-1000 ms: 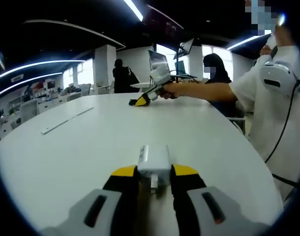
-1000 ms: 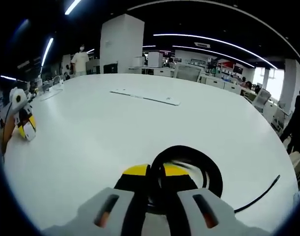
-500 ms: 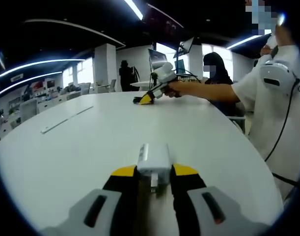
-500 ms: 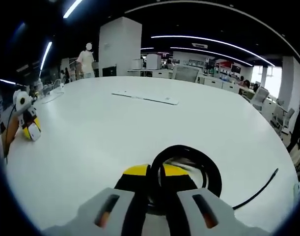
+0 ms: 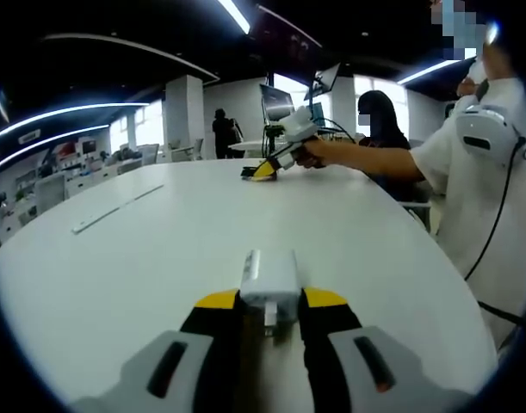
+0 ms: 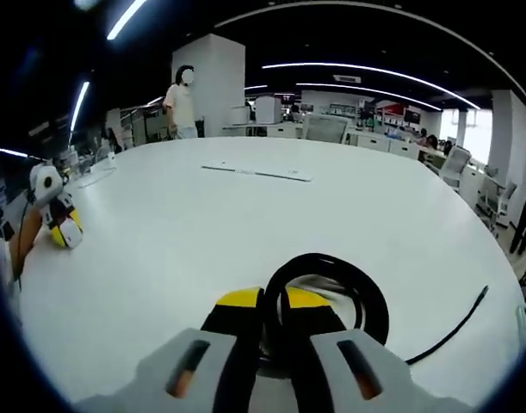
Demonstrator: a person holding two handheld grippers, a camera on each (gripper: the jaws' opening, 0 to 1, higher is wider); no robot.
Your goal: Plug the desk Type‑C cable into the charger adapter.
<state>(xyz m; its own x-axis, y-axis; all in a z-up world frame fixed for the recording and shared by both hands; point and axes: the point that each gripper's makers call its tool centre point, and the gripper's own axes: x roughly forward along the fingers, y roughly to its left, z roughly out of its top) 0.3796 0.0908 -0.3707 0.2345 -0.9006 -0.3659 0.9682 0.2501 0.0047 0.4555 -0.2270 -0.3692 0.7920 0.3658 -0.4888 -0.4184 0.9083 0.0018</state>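
Note:
A white charger adapter (image 5: 269, 282) sits between the yellow-tipped jaws of my left gripper (image 5: 271, 303), which is shut on it just above the white table (image 5: 159, 249). In the right gripper view, my right gripper (image 6: 274, 310) is shut on a coiled black Type-C cable (image 6: 366, 301); the cable's loose end (image 6: 479, 297) trails off to the right on the table. The right gripper (image 5: 267, 168) also appears far across the table in the left gripper view, held by a person's hand. The left gripper (image 6: 63, 231) with the white adapter shows at the left of the right gripper view.
A long white strip (image 5: 116, 209) lies flat on the table; the same strip (image 6: 258, 173) appears in the right gripper view. A person in a white shirt (image 5: 486, 198) stands at the table's right edge. Other people, desks and monitors stand beyond the table.
The right gripper has lifted a little and swung with the cable, so the far gripper sits higher and further right in the left gripper view. The left gripper has stayed still.

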